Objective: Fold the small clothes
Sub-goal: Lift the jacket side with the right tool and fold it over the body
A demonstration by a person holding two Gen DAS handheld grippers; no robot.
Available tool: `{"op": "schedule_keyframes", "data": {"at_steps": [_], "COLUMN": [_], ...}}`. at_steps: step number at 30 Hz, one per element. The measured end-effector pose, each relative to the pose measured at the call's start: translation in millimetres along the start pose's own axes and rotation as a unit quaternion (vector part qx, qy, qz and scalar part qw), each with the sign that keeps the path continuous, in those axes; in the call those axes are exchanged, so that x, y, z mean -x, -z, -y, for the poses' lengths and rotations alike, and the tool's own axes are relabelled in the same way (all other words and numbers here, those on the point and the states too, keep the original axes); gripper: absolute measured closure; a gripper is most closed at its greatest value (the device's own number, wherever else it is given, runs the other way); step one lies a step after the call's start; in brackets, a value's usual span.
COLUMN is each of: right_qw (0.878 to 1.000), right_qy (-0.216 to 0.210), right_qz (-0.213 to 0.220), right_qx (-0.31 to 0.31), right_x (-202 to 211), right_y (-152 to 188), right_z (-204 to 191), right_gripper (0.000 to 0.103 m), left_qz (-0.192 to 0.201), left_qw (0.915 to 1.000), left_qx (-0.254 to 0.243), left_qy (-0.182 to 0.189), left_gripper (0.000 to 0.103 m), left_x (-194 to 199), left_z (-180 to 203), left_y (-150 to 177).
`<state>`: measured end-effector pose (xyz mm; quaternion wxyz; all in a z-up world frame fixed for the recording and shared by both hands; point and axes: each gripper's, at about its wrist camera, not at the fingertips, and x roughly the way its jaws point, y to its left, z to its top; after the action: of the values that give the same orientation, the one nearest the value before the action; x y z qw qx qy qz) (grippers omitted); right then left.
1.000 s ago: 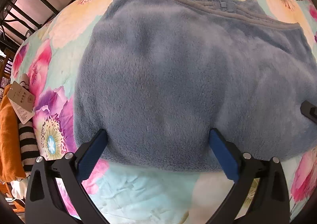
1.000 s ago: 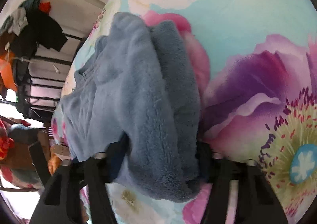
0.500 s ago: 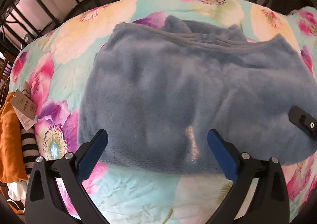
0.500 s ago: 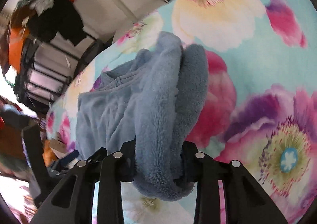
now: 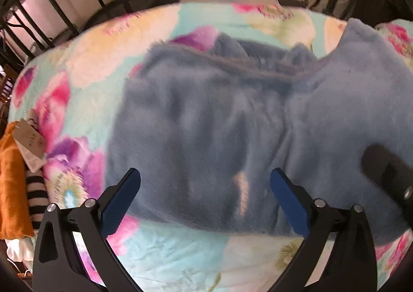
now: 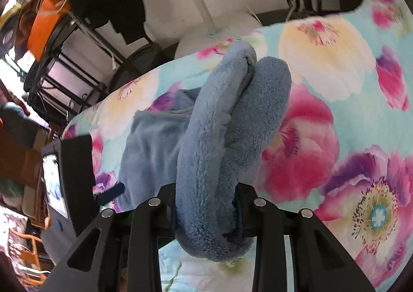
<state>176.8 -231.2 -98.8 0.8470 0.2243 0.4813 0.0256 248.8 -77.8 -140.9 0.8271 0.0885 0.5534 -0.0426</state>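
Floral quilt (image 5: 167, 253); right gripper (image 6: 206, 210) clamped on plush blue fleece (image 6: 206, 163); left gripper (image 5: 205, 195) spread, empty.

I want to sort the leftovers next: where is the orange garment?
In the left wrist view the orange garment lies at the far left edge, off the floral bedspread, beside a striped piece and a paper tag.

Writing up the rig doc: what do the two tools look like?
Left tool: black angular plastic fingers with silver rivets and blue textured pads. Right tool: the same black build and rivets, its pads mostly hidden. No cables, markings or sleeves visible.
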Motion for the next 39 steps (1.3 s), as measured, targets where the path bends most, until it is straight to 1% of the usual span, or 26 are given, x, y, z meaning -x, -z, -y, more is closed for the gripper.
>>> {"op": "schedule_keyframes", "data": {"at_steps": [3,5,8,11,13,17,19,20,21,23,26,28,31,32,34,35,36,37,39], "right_qw": [1.0,1.0,0.999,0.997,0.996,0.993,0.99,0.989,0.988,0.988,0.986,0.987,0.984,0.985,0.987,0.988,0.989,0.991,0.995], "right_qy": [0.004,0.003,0.006,0.009,0.007,0.005,0.004,0.0,-0.013,-0.031,-0.041,-0.074,-0.137,-0.138,-0.123,-0.116,-0.108,-0.096,-0.078], "right_qz": [0.003,0.004,0.011,0.014,0.008,-0.003,-0.011,-0.016,-0.028,-0.041,-0.04,-0.036,-0.021,-0.012,0.014,0.026,0.035,0.047,0.058], "right_qx": [0.011,0.019,0.047,0.075,0.09,0.119,0.142,0.146,0.148,0.147,0.155,0.14,0.109,0.104,0.103,0.099,0.093,0.077,0.035], "right_x": [-4,-6,-11,-19,-28,-48,-66,-73,-84,-94,-92,-82,-62,-55,-40,-34,-30,-24,-18], "right_y": [-4,-5,-6,-3,0,11,16,17,20,25,28,19,6,3,-3,-6,-9,-14,-22], "right_z": [-23,-37,-67,-94,-108,-138,-153,-157,-160,-162,-164,-164,-158,-155,-148,-143,-137,-125,-100], "right_gripper": [0.07,0.07,0.07,0.07,0.07,0.07,0.066,0.056,0.043,0.036,0.032,0.032,0.032,0.032,0.034,0.036,0.041,0.043,0.053], "left_qz": [0.018,0.027,0.03,0.024,0.02,0.003,-0.015,-0.033,-0.047,-0.069,-0.075,-0.07,-0.051,-0.037,-0.015,0.002,0.018,0.026,0.045], "left_qw": [0.9997,0.999,0.9979,0.9964,0.9957,0.9935,0.9922,0.991,0.9891,0.985,0.9838,0.9843,0.9851,0.9858,0.9866,0.9872,0.9877,0.9882,0.9902], "left_qx": [0.016,0.035,0.057,0.081,0.09,0.109,0.119,0.126,0.136,0.156,0.159,0.158,0.161,0.161,0.16,0.158,0.154,0.15,0.132], "left_qy": [-0.001,-0.001,-0.007,-0.01,-0.015,-0.033,-0.034,-0.033,-0.03,-0.027,-0.034,-0.037,-0.031,-0.03,-0.029,-0.024,-0.019,-0.014,0.0], "left_gripper": [0.005,0.005,0.006,0.007,0.007,0.007,0.007,0.007,0.007,0.007,0.007,0.007,0.007,0.007,0.007,0.007,0.007,0.007,0.007], "left_x": [11,17,17,14,11,-1,-9,-16,-21,-30,-32,-27,-12,-2,12,22,31,36,47], "left_z": [-14,-30,-54,-78,-92,-126,-143,-153,-163,-181,-196,-200,-202,-200,-193,-188,-181,-176,-158], "left_y": [-7,-11,-14,-13,-10,1,8,12,16,26,32,33,29,26,21,17,13,10,1]}}
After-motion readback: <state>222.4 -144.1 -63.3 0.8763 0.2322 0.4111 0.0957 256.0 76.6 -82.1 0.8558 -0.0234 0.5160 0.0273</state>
